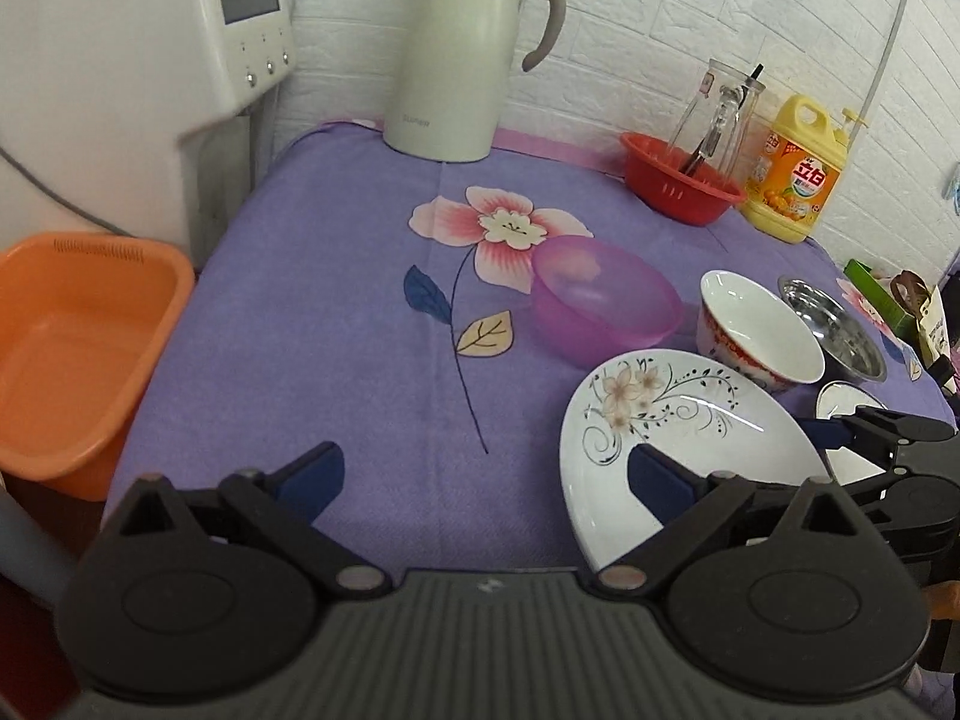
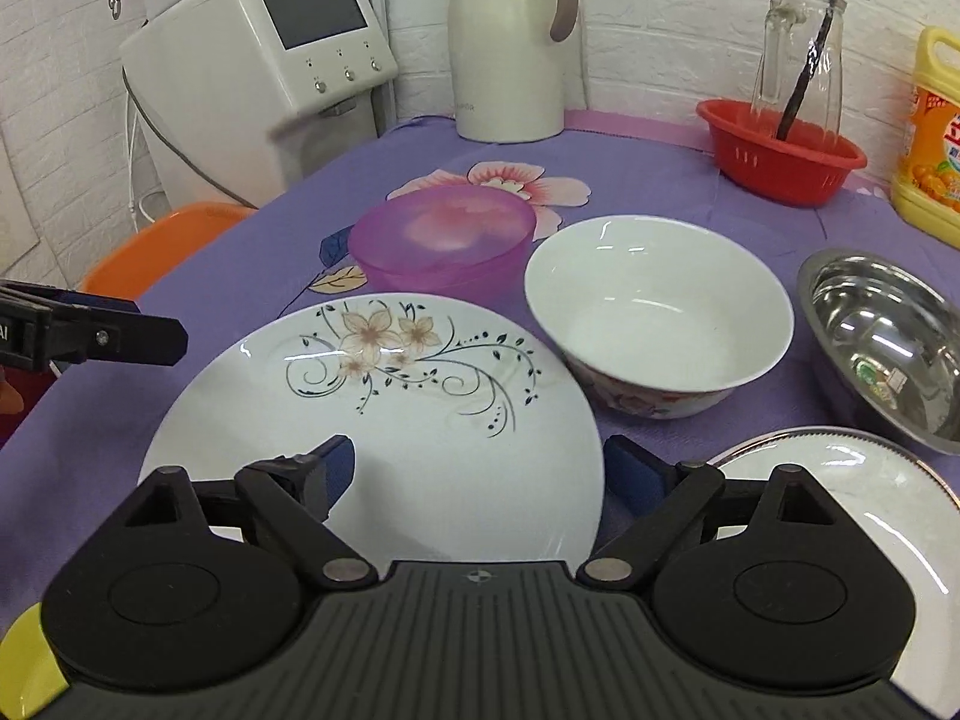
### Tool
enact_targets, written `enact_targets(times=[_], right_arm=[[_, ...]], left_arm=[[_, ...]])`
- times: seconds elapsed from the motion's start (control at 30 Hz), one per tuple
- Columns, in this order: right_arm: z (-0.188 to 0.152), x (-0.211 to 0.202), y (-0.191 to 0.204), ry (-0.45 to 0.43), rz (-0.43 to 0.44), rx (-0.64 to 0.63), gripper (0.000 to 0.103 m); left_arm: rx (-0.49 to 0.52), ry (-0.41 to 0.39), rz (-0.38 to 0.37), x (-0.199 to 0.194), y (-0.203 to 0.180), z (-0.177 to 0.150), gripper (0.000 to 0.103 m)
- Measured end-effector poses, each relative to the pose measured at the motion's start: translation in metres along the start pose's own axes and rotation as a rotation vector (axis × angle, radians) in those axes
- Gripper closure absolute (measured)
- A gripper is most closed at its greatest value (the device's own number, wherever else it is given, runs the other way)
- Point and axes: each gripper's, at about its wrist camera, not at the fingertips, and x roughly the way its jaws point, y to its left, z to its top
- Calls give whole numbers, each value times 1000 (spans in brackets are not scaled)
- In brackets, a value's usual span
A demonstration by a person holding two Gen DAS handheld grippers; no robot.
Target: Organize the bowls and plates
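Observation:
A white plate with a flower pattern [image 1: 678, 438] [image 2: 384, 420] lies flat on the purple cloth [image 1: 336, 312]. My right gripper [image 2: 483, 471] [image 1: 864, 426] hangs open over the plate's near right edge, pads off it. To the plate's left, my left gripper [image 1: 486, 480] is wide open over bare cloth with nothing in it; its fingers [image 2: 132, 339] show at the left edge of the right wrist view. Behind the plate stand a translucent purple bowl [image 1: 606, 300] [image 2: 444, 240], a white bowl with red patterning [image 1: 762, 330] [image 2: 660, 312] and a steel bowl [image 1: 840, 330] [image 2: 888, 342]. A second white plate [image 2: 870, 504] lies at the near right.
An orange basin [image 1: 72, 348] [image 2: 162, 240] sits off the table's left edge. At the back stand a white thermos jug [image 1: 462, 60], a red basket [image 1: 678, 186] holding a glass jar, and a yellow detergent bottle [image 1: 792, 174]. A white appliance [image 2: 252, 72] is back left.

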Motion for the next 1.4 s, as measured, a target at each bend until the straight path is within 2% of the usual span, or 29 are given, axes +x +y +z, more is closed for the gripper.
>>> enact_targets(times=[0.17,0.27,0.37,0.43,0.63,0.77,0.97,1.1,1.17,1.3,1.4], right_arm=[[0,5,14,4,-46,-22,0],[2,8,24,-2,-13,-40,0],[2,5,26,-20,2,-48,0],[-3,-2,24,-22,-16,-47,0],[-22,-8,28,1,30,-26,0],[-25,-8,34,-3,41,-52,0],[-26,-11,31,3,57,-65,0],[-29,-13,32,4,69,-64,0],[-27,-9,36,7,61,-80,0],[-31,-14,34,13,89,-91,0],[-30,-12,34,12,86,-91,0]], left_arm=[[1,12,10,4,3,-6,4],[-12,13,23,4,6,-9,4],[-26,17,1,5,5,-12,4],[-6,23,-12,9,-2,-12,4],[54,45,-43,26,-26,-21,4],[97,31,-4,29,-33,-27,4],[162,26,15,28,-41,-34,5],[165,16,12,30,-45,-35,5],[181,13,15,30,-50,-37,7],[212,31,-35,27,-55,-38,14],[221,41,-31,32,-56,-33,15]])
